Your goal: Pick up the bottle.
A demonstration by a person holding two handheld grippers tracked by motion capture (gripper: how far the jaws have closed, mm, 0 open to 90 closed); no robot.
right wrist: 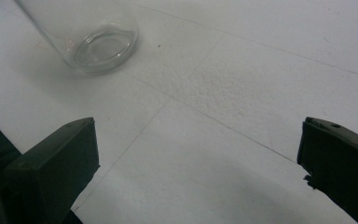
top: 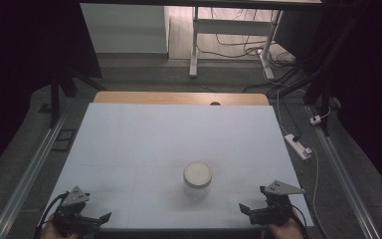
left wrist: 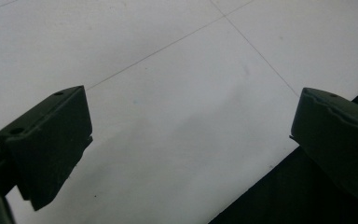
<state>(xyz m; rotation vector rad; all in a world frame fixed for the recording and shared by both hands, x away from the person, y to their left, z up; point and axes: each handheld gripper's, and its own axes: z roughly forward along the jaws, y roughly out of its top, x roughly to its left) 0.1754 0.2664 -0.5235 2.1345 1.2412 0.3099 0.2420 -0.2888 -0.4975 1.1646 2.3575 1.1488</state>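
My jaws stand wide apart on both sides, holding nothing: my left gripper (top: 87,219) low over the near left edge of the white surface (top: 144,139), my right gripper (top: 258,213) over the near right edge. Between them, slightly nearer my right gripper and a little farther from me, a clear glass jar (top: 197,180) with a pale lid (top: 197,173) stands upright on the surface, well apart from both grippers.

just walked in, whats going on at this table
Nothing is being handled yet. A person holds the left gripper and the right gripper at the near edge of the white table, both with jaws wide open and empty. A clear jar with a pale lid stands upright between them, untouched.
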